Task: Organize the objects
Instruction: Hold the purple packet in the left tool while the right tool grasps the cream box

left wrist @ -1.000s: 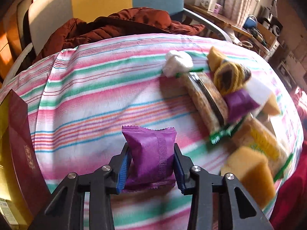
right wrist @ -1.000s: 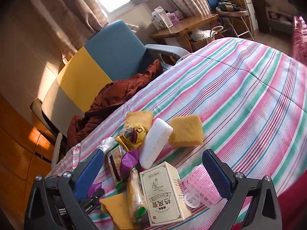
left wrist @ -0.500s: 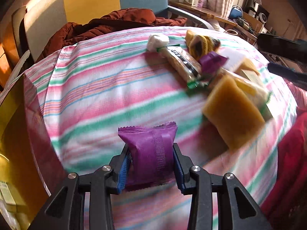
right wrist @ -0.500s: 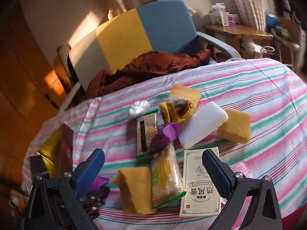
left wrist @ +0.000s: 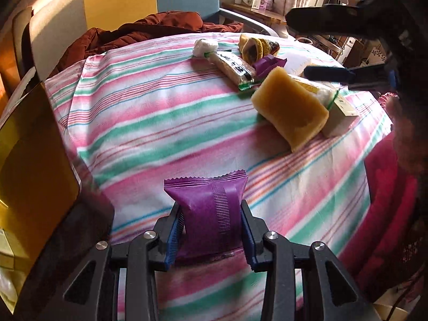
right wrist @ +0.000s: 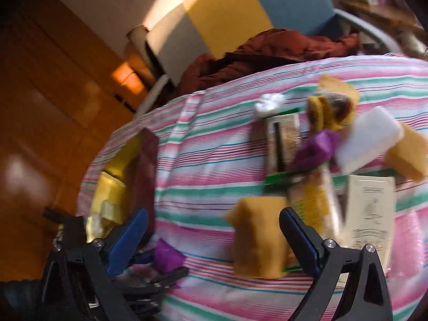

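Note:
My left gripper [left wrist: 210,210] holds a purple snack packet [left wrist: 211,208] upright, low over the striped cloth [left wrist: 160,123]; its jaws are closing and the blue pads press the packet's sides. From the right wrist, this packet [right wrist: 168,256] shows at lower left. My right gripper [right wrist: 214,211] is open wide with nothing between its fingers, above the cloth beside a yellow sponge [right wrist: 256,238]. The pile holds a cracker packet [left wrist: 232,65], a second purple packet [left wrist: 267,62], a white block [right wrist: 366,139] and a cream box [right wrist: 370,208].
An open box with a yellow inside and a dark red wall [left wrist: 32,147] stands at the cloth's left edge. A chair with a brown jacket [left wrist: 160,26] is behind. A pink item [right wrist: 409,240] lies at the right. A pink sleeve [left wrist: 388,187] is close by.
My left gripper has carried the purple packet away from the pile toward the box at the left. My right gripper has swung left and rolled, still open.

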A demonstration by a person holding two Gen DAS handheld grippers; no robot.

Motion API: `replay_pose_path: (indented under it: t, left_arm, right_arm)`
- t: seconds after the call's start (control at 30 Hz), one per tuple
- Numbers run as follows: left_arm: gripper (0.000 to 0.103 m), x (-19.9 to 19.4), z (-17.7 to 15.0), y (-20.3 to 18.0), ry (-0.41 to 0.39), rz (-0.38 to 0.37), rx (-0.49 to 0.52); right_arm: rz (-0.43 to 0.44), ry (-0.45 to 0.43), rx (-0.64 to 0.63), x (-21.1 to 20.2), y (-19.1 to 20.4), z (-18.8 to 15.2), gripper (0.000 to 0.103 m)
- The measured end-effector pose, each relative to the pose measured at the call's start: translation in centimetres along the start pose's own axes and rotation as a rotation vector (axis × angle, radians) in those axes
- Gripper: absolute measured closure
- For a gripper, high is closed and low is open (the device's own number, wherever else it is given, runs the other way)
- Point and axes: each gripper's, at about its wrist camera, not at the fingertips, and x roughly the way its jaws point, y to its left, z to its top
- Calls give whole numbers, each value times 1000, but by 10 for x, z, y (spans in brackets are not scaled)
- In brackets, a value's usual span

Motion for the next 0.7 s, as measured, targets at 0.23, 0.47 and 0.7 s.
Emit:
replay_pose_path:
  t: [0.23, 0.47, 0.7]
  left_arm:
    - [64, -4, -7, 2, -3, -11, -10]
    - [64, -3, -7, 7, -7, -38, -32]
    - [64, -5, -10, 14, -15, -83, -63]
  right_arm:
    - [-240, -155, 159, -29, -37, 6, 8]
    - [-545, -148, 335, -44, -78, -1, 40]
    - [-558, -6, 223, -13, -70, -2, 45]
